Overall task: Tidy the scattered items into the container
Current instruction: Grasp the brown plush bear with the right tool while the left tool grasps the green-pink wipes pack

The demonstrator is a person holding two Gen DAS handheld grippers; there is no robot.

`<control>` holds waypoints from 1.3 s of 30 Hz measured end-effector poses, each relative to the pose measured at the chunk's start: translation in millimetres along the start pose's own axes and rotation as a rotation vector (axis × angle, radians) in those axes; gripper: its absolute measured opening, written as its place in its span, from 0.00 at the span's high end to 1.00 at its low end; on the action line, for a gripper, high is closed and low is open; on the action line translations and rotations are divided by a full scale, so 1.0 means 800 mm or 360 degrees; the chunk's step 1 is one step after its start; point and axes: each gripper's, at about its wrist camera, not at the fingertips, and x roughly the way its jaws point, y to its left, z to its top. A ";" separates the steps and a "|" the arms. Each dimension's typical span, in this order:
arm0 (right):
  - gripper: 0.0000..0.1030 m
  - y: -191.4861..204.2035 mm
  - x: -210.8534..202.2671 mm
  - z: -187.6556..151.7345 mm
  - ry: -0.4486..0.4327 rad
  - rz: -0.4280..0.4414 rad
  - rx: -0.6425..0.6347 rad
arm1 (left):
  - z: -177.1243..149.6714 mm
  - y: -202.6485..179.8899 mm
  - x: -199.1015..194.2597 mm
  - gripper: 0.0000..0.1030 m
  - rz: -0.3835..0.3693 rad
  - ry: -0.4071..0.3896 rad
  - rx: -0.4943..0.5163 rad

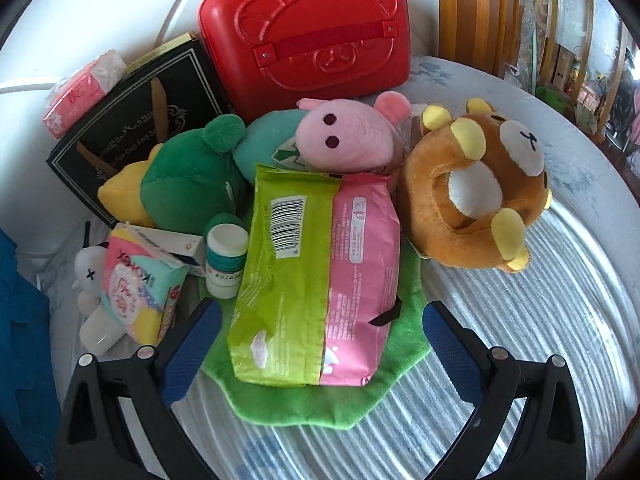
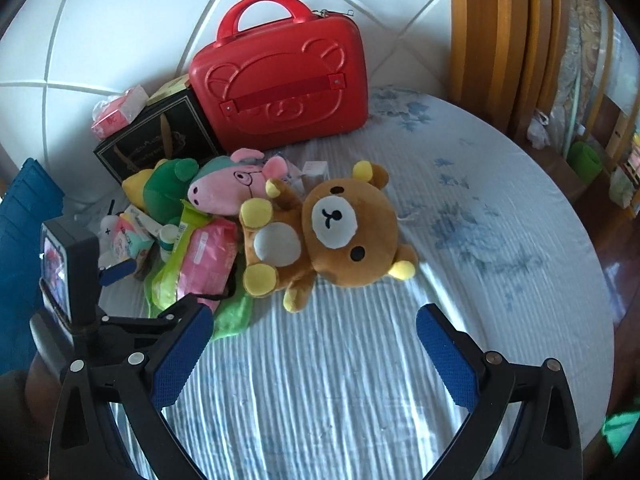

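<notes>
right wrist view: red case [image 2: 280,92] shut, toys [image 2: 320,232] lying outside it

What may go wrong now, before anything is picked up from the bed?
1. The red case looks shut, so nothing can go in until it is opened.
2. The pink and green packet rests against the toys; lifting it may shift them.
3. The white bottle stands close beside it and may tip.

Case [image 2: 280,92] behind bear [image 2: 332,232]
</notes>
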 end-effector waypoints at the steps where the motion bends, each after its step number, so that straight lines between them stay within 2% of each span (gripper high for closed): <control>1: 0.00 0.000 0.004 -0.001 0.0009 -0.0004 -0.0001 | 0.000 -0.001 0.007 0.00 0.0008 0.0010 0.0004; 8: 0.00 -0.011 0.020 -0.010 0.0059 -0.0029 0.0004 | -0.004 -0.001 0.054 0.00 0.0045 0.0102 -0.0029; 15: 0.00 -0.022 0.044 -0.008 0.0078 -0.0072 -0.0023 | 0.001 -0.007 0.084 0.00 0.0095 0.0141 0.0020; 17: 0.00 -0.028 0.061 -0.002 0.0093 -0.0096 -0.0042 | 0.002 -0.007 0.085 0.04 0.0085 0.0133 0.0020; 20: 0.00 -0.037 0.086 0.011 0.0107 -0.0114 -0.0050 | 0.001 -0.007 0.079 0.16 0.0061 0.0105 0.0042; 22: 0.00 -0.043 0.103 0.021 0.0120 -0.0113 -0.0039 | -0.003 -0.004 0.072 0.29 0.0025 0.0089 0.0041; 23: 0.00 -0.046 0.111 0.026 0.0123 -0.0109 -0.0028 | -0.006 -0.003 0.068 0.31 0.0011 0.0083 0.0040; 25: 0.00 -0.051 0.120 0.036 0.0118 -0.0073 0.0009 | -0.014 0.000 0.058 0.40 -0.0017 0.0066 0.0037; 27: 0.00 -0.056 0.128 0.045 0.0110 -0.0045 0.0042 | -0.023 0.002 0.047 0.42 -0.0050 0.0048 0.0017; 33: 0.00 -0.062 0.168 0.063 0.0149 0.0065 0.0107 | -0.057 0.004 0.010 0.43 -0.0117 0.0023 -0.0022; 36: 0.00 -0.069 0.197 0.063 0.0200 0.0165 0.0161 | -0.076 0.007 -0.007 0.43 -0.0130 0.0015 -0.0032; 39: 0.00 -0.083 0.212 0.064 0.0148 0.0255 0.0246 | -0.085 0.015 -0.019 0.43 -0.0127 0.0004 -0.0055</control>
